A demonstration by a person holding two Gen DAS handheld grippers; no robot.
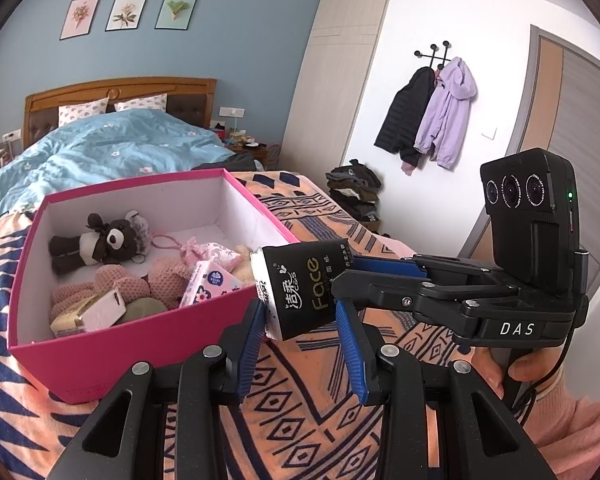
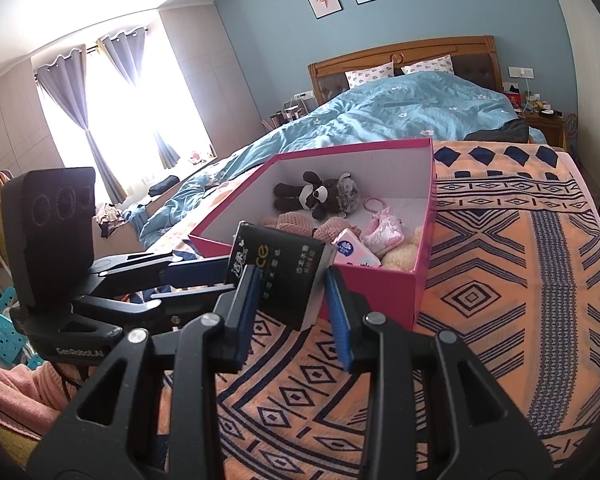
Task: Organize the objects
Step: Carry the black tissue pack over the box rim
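Bedside sorting, mid-carry. Holding one black "Face" tissue pack (image 1: 300,288) in both hand-held grippers at once. Clamping the left gripper (image 1: 300,314) narrowly across the pack's near end, blue pads (image 1: 254,320) pressing its sides. Pinching the far end with the right gripper (image 1: 346,276), reaching in from the left gripper's right side, person's hand (image 1: 512,364) wrapping its handle. Reading the same from the right wrist view: right gripper (image 2: 290,280) nearly closed on the pack (image 2: 284,268), left gripper (image 2: 220,276) entering from its left.

Keeping the pack off the patterned blanket (image 1: 300,412), just ahead of both sets of fingers and just beside the near corner of the pink box (image 1: 140,344). Tilting it slightly, one end nosing toward the box rim. Probably sharing the grip because the soft wrapper sags and twists under a single pinch.

Noting box contents ahead and left of the left gripper: dark plush bear (image 1: 100,244) at the back, pink knitted toy (image 1: 116,284), pink-and-white tissue packet (image 1: 208,284), gold-wrapped packet (image 1: 88,312) at the front. Judging the task well along, with this pack still outside. Expecting a lift over the rim next; watching for the pack catching the cardboard edge or slipping if one side lets go early.
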